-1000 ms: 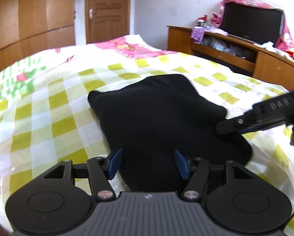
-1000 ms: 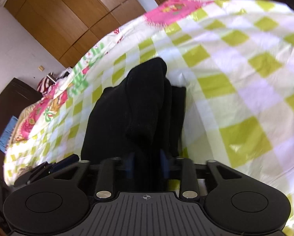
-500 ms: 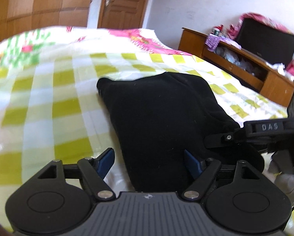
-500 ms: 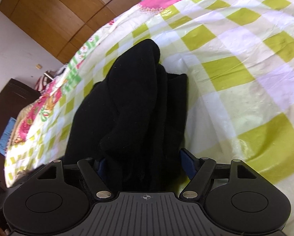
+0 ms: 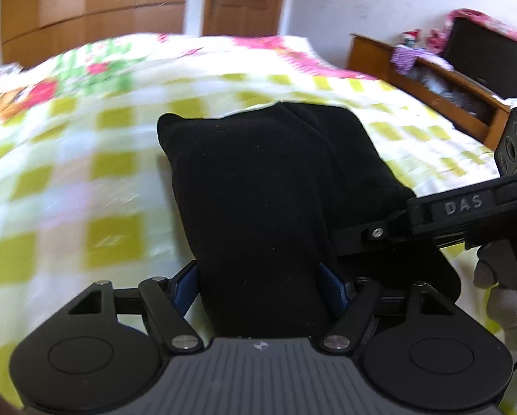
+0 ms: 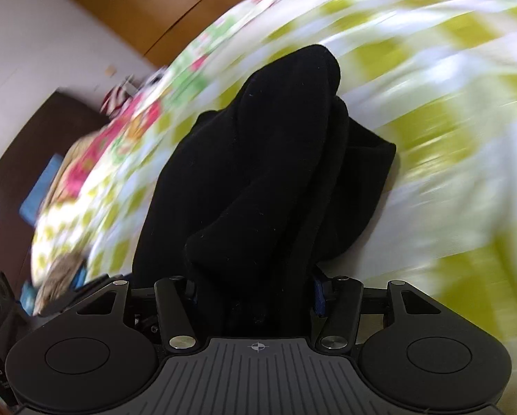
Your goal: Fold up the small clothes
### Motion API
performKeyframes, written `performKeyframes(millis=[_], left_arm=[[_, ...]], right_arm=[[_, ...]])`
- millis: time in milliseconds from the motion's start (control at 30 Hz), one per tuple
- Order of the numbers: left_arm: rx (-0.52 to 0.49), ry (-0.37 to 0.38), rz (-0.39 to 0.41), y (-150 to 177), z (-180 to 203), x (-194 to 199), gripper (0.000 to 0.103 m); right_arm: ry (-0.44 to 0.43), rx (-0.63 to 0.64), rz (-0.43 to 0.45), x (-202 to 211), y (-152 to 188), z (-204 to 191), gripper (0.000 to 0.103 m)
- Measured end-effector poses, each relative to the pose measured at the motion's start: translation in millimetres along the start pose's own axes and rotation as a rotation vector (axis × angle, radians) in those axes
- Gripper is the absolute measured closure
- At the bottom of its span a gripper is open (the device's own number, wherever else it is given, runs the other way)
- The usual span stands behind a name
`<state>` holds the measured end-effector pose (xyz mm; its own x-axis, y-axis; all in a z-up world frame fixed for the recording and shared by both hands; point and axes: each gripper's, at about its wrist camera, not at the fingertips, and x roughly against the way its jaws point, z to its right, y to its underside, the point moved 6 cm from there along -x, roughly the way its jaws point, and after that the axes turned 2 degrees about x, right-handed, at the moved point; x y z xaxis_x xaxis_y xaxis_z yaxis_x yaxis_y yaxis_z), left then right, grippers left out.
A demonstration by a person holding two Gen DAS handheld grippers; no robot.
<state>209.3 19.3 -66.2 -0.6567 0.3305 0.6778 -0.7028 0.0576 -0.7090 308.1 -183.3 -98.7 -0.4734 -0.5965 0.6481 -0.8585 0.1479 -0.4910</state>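
Note:
A black garment (image 5: 258, 180) lies folded lengthwise on the checked green-and-white bedsheet (image 5: 102, 190). My left gripper (image 5: 258, 287) straddles its near end. The jaws are closing, and the blue pads (image 5: 186, 287) flank the cloth at its edges. In the right wrist view the same black garment (image 6: 265, 159) is bunched into a thick roll, and my right gripper (image 6: 255, 294) is closing with that bunch filling the gap between its pads. One of the right gripper's fingers (image 5: 362, 238) reaches in over the garment's right side, held by a gloved hand (image 5: 507, 297).
A wooden TV cabinet (image 5: 442, 93) with a dark screen stands beyond the bed at the right. A wooden wardrobe (image 5: 85, 10) and a door (image 5: 244, 0) line the far wall. Pink floral bedding (image 6: 96, 145) and a dark headboard (image 6: 23, 159) lie at the bed's far end.
Both grippers have pushed forward and lower over the garment, so the cloth now sits between each pair of jaws. The right jaws spread, then narrowed on the bunch.

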Motion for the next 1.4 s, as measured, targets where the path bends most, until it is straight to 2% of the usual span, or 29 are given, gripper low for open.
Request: performKeyframes(millis=[67, 167, 233, 333, 433, 533, 567, 600, 633, 667, 767, 867, 967, 1067, 1167, 1233, 1267, 1333, 1400], left_arm=[[0.028, 0.009, -0.002, 4.7, -14.5, 12.8, 0.018], [-0.041, -0.032, 0.054, 4.9, -20.6, 35.8, 0.018], [-0.075, -0.052, 0.093, 2.1, -22.1, 47.5, 0.019], [-0.08, -0.028, 0.147, -8.8, -19.9, 51.5, 0.019], [-0.081, 0.003, 0.171, -22.4, -12.7, 36.5, 0.019], [-0.086, 0.024, 0.16, -29.3, -5.1, 16.6, 0.019], [-0.084, 0.033, 0.156, -30.7, -3.6, 12.1, 0.019], [-0.088, 0.038, 0.154, -31.8, -1.5, 8.5, 0.019], [-0.101, 0.034, 0.155, -31.7, 2.0, 7.0, 0.019], [-0.121, 0.036, 0.164, -32.1, 5.5, 7.0, 0.019], [-0.151, 0.066, 0.17, -28.7, 17.8, 3.4, 0.019], [-0.21, 0.057, 0.148, -20.6, 32.8, -13.0, 0.018], [-0.314, -0.01, 0.157, -13.1, 45.4, -23.3, 0.015], [-0.272, -0.002, 0.153, -14.8, 39.7, -14.7, 0.015], [-0.224, -0.002, 0.169, -18.3, 32.0, 0.5, 0.015], [-0.197, -0.011, 0.173, -17.4, 29.2, 6.6, 0.015], [-0.186, -0.019, 0.169, -15.7, 27.1, 6.3, 0.015], [-0.175, -0.04, 0.147, -10.6, 23.8, 1.6, 0.015], [-0.179, -0.055, 0.134, -6.2, 22.6, -1.3, 0.015]], right_arm=[[-0.015, 0.012, -0.033, -6.4, 2.4, -11.6, 0.046], [0.029, 0.048, -0.019, 14.3, 0.0, -20.4, 0.044], [0.063, 0.069, 0.019, 38.2, -1.3, -24.7, 0.044], [0.082, 0.078, 0.108, 59.6, -17.6, -29.6, 0.042], [0.134, 0.072, 0.176, 46.4, -45.3, -27.6, 0.039], [0.159, -0.009, 0.175, 15.9, -69.1, -12.4, 0.039], [0.174, -0.019, 0.175, 7.0, -75.0, -8.4, 0.043], [0.184, -0.019, 0.174, 1.0, -77.5, -5.5, 0.053], [0.17, -0.035, 0.161, -1.1, -78.7, -4.1, 0.078], [0.136, -0.055, 0.172, 3.1, -78.9, -5.0, 0.084], [0.126, -0.017, 0.223, 21.2, -74.1, -8.5, 0.088], [0.158, -0.14, 0.207, 6.8, -64.5, 22.7, 0.088], [0.14, -0.241, 0.192, -10.5, -56.9, 44.8, 0.087], [0.163, -0.168, 0.201, 5.6, -66.2, 29.1, 0.08], [0.255, -0.055, 0.294, 40.1, -70.8, 7.6, 0.08], [0.256, 0.008, 0.346, 57.6, -67.6, -10.3, 0.08], [0.233, 0.036, 0.349, 61.0, -63.2, -20.4, 0.08], [0.178, 0.085, 0.298, 50.9, -51.0, -38.5, 0.08], [0.189, 0.103, 0.234, 28.3, -38.0, -39.6, 0.081]])
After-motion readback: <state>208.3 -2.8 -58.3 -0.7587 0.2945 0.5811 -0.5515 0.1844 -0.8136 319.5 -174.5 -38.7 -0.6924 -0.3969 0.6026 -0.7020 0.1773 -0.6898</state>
